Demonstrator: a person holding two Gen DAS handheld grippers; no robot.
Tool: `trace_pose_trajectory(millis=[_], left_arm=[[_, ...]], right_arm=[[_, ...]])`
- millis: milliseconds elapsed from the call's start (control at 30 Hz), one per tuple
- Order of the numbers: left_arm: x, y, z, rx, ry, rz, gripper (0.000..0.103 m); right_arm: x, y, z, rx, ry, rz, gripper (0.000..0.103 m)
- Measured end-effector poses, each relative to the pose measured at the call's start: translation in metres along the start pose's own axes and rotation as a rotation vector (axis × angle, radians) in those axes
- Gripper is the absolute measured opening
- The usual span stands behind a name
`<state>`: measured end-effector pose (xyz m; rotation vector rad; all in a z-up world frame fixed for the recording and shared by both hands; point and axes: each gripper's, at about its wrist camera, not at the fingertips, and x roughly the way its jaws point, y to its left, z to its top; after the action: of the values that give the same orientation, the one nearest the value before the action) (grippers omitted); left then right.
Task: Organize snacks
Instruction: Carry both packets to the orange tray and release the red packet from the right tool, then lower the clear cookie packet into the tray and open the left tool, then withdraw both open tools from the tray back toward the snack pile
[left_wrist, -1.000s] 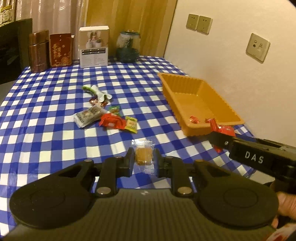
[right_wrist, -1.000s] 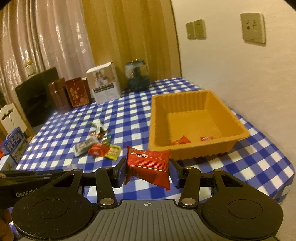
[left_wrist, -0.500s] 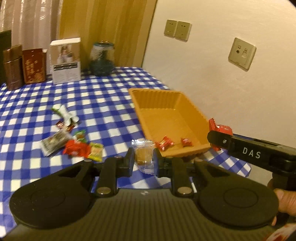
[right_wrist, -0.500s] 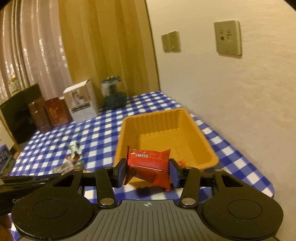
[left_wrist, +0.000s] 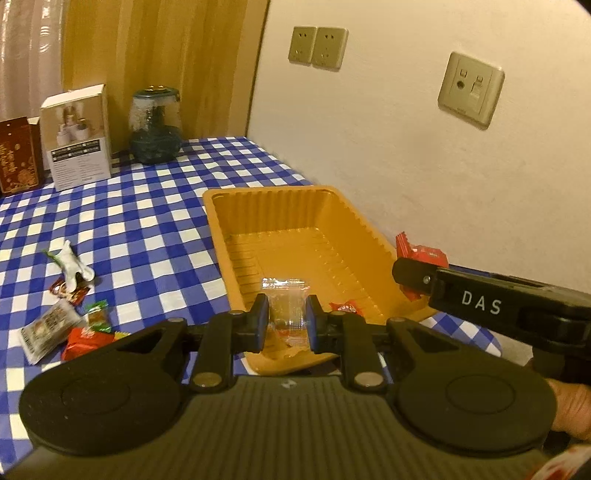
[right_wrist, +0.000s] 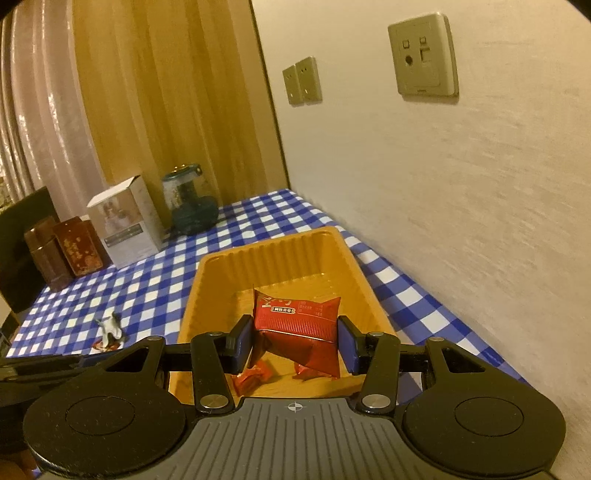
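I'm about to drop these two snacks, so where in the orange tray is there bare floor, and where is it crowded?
The orange tray is bare across its far half, up to the ribbed back wall. Its near end is crowded: two small red candies lie there, under the red packet in the right gripper. The clear-wrapped snack hangs over the near rim.

I see blue-white checked cloth on table (left_wrist: 155, 229); orange tray (right_wrist: 273, 254); red packet (right_wrist: 299, 325) above tray; clear-wrapped tan snack (left_wrist: 284, 310); black tool (right_wrist: 293, 341), blue pads.
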<state>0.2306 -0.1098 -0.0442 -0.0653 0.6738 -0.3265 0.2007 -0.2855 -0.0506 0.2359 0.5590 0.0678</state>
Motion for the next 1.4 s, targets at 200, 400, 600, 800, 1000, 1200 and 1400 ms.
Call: trace_pose_trajectory(millis=[200, 400, 600, 800, 1000, 1200, 1400], left_arm=[[0.017, -0.002, 0.003, 0.018, 0.007, -0.001, 0.019], [0.031, -0.003, 0.004, 0.037, -0.006, 0.018, 0.022], [0.026, 0.007, 0.001, 0.031, -0.014, 0.036, 0.027], [0.012, 0.021, -0.005, -0.009, -0.015, 0.053, 0.027], [0.005, 0.028, -0.01, -0.029, -0.013, 0.062, 0.027], [0.004, 0.031, -0.013, -0.037, -0.007, 0.072, 0.028], [0.001, 0.034, -0.017, -0.048, -0.003, 0.081, 0.028]], right_arm=[[0.015, -0.012, -0.001, 0.029, 0.004, -0.017, 0.048], [0.023, -0.017, -0.002, 0.044, 0.011, -0.024, 0.048], [0.024, -0.017, -0.004, 0.049, 0.017, -0.025, 0.048], [0.025, -0.014, -0.003, 0.045, 0.019, -0.019, 0.048], [0.026, -0.009, 0.001, 0.038, 0.015, -0.003, 0.048], [0.03, -0.008, 0.005, 0.058, 0.008, 0.071, 0.075], [0.027, -0.012, 0.004, 0.099, -0.007, 0.071, 0.086]])
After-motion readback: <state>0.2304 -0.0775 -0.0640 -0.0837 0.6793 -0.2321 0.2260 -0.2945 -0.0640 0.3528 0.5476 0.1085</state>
